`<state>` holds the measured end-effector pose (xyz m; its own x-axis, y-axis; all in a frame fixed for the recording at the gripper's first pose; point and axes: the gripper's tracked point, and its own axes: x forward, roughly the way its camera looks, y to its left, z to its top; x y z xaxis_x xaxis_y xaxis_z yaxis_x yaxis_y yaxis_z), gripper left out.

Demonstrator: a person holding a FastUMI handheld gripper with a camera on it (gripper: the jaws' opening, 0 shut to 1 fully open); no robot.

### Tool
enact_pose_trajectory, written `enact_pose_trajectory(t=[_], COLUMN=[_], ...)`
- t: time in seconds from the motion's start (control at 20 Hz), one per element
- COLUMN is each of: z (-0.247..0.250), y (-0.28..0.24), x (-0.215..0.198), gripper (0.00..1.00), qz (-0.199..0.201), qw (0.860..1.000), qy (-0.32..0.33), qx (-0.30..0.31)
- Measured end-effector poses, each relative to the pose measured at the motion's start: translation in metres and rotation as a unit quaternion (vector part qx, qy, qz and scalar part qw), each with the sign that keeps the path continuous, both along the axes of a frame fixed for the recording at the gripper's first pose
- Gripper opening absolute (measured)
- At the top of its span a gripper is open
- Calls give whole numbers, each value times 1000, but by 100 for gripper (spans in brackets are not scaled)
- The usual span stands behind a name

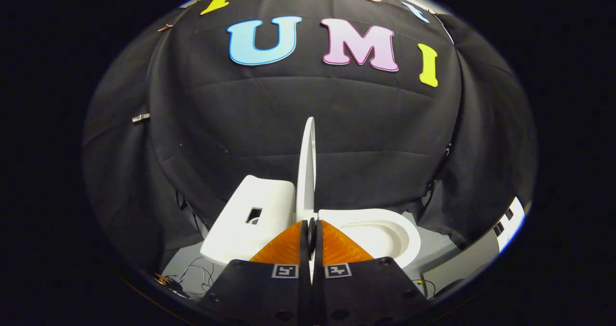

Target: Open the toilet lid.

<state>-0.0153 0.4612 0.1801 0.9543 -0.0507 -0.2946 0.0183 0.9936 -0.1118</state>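
White plastic toilet lid (pixel 306 172) stands upright above the white bowl (pixel 385 234), pinched at its lower edge by the closed tool (pixel 312 227); opening appears nearly complete.

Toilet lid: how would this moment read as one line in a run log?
toilet lid: raised upright, edge-on | tool: fingers closed on lid's lower edge | bowl: open, beside fingers | tank: behind lid

The white toilet lid (pixel 306 167) stands upright, edge-on just ahead of the claw (pixel 312 229), between tank (pixel 250 220) and bowl (pixel 385 234).
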Motion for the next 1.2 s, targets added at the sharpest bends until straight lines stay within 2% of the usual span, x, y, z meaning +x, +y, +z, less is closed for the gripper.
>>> enact_pose_trajectory(t=[0.1,0.55,0.95,1.1,1.2], z=[-5,-21,-24,-29,-33], y=[7,54,66,70,69], x=[-2,-4,-4,-4,-5], gripper=[5,7,8,14,23], qz=[-8,2,9,21,25], qw=[1000,997,997,998,998], qy=[-11,-27,-27,-20,-13], qx=[-13,-72,-73,-63,-64])
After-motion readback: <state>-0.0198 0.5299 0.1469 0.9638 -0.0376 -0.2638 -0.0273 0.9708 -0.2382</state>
